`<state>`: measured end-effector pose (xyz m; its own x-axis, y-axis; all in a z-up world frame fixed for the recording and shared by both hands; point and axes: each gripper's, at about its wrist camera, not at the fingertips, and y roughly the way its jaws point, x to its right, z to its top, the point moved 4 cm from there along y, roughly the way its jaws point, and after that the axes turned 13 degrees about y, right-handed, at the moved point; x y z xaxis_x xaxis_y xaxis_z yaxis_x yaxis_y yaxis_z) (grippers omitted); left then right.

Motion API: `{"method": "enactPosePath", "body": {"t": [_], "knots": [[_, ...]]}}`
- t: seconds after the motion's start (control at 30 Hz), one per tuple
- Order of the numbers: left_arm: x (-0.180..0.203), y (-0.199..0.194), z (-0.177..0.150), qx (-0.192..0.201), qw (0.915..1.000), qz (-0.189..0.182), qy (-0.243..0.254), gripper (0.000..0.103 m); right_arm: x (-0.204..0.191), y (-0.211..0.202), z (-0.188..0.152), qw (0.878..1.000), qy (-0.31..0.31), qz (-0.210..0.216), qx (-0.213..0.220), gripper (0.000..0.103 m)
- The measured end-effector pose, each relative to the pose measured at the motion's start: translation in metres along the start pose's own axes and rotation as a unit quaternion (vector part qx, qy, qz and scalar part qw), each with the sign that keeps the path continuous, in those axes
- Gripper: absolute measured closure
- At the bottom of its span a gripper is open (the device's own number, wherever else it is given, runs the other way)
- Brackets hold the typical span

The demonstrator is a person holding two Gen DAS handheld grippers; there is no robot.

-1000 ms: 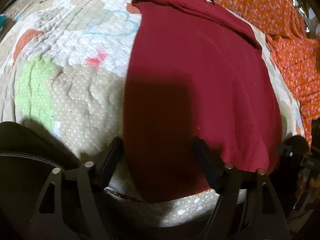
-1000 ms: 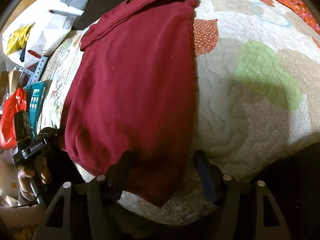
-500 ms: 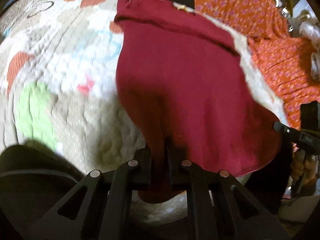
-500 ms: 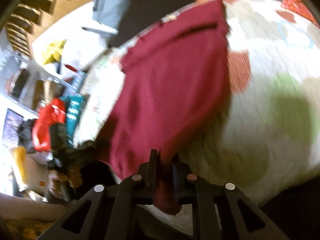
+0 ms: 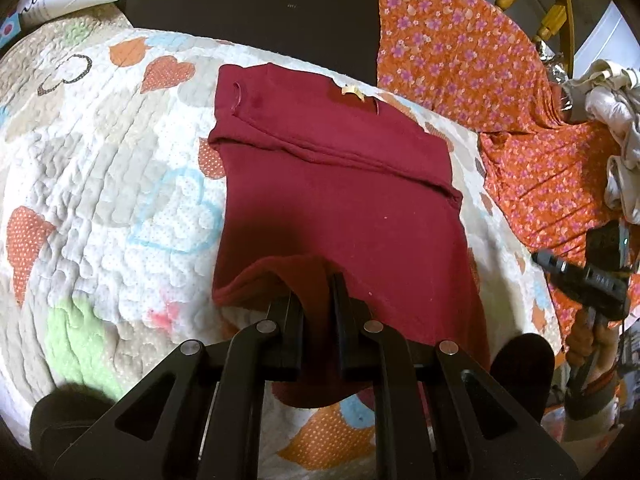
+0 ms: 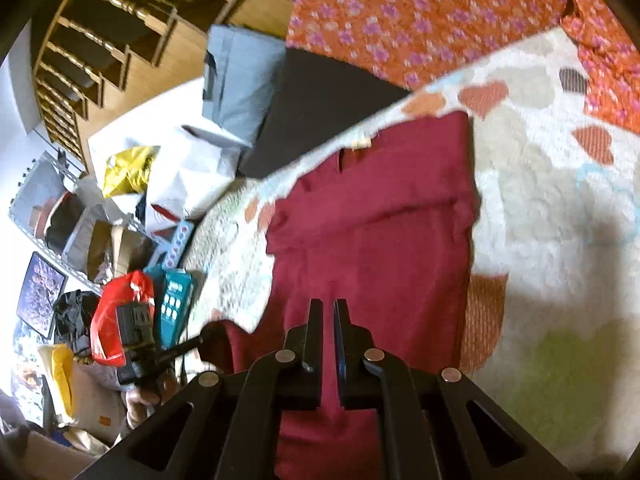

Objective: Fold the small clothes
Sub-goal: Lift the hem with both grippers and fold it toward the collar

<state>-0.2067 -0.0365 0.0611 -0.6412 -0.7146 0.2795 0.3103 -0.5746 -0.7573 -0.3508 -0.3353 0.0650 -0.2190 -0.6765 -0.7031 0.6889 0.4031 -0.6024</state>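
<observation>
Both grippers, left gripper (image 5: 316,292) and right gripper (image 6: 328,320), are pinching the maroon shirt (image 5: 340,200) hem corners nearly closed; cloth is hanging soft, light, limp.

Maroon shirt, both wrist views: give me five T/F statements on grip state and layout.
1. The left gripper is shut on the near hem of the maroon shirt. True.
2. The right gripper is wide open, clear of the cloth. False: its fingers are nearly together with maroon fabric between them.
3. The shirt lies on a bare wooden table. False: it lies on a quilt with heart patches.
4. An orange floral cloth lies beyond the shirt's far right corner in the left wrist view. True.
5. The shirt's neck label is at the end nearest the grippers. False: it is at the far end.
</observation>
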Motion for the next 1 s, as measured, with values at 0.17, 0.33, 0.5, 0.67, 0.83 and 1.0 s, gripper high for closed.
{"method": "enactPosePath", "body": {"t": [0.17,0.33,0.5,0.67,0.83,1.0], "knots": [[-0.004,0.005,-0.008,-0.008,0.9999,-0.001,-0.009,0.093,0.037,0.006,-0.04,0.994,0.029,-0.075,-0.07,0.052],[-0.005,0.002,-0.013,-0.009,0.9999,0.001,-0.01,0.093,0.07,0.026,-0.099,0.981,0.086,-0.076,-0.155,0.052],[-0.005,0.002,-0.019,-0.015,0.9998,0.01,-0.005,0.093,0.08,0.044,-0.116,0.976,0.121,-0.053,-0.174,0.052],[-0.007,0.002,-0.022,-0.016,0.9997,0.011,-0.011,0.093,0.074,0.055,-0.109,0.977,0.115,-0.037,-0.175,0.05],[-0.007,0.003,-0.024,-0.02,0.9996,0.013,-0.013,0.093,0.07,0.051,-0.102,0.977,0.138,0.009,-0.16,0.049],[-0.008,0.004,-0.024,-0.022,0.9996,0.012,-0.015,0.093,0.06,0.039,-0.097,0.98,0.128,0.029,-0.148,0.04]]}}
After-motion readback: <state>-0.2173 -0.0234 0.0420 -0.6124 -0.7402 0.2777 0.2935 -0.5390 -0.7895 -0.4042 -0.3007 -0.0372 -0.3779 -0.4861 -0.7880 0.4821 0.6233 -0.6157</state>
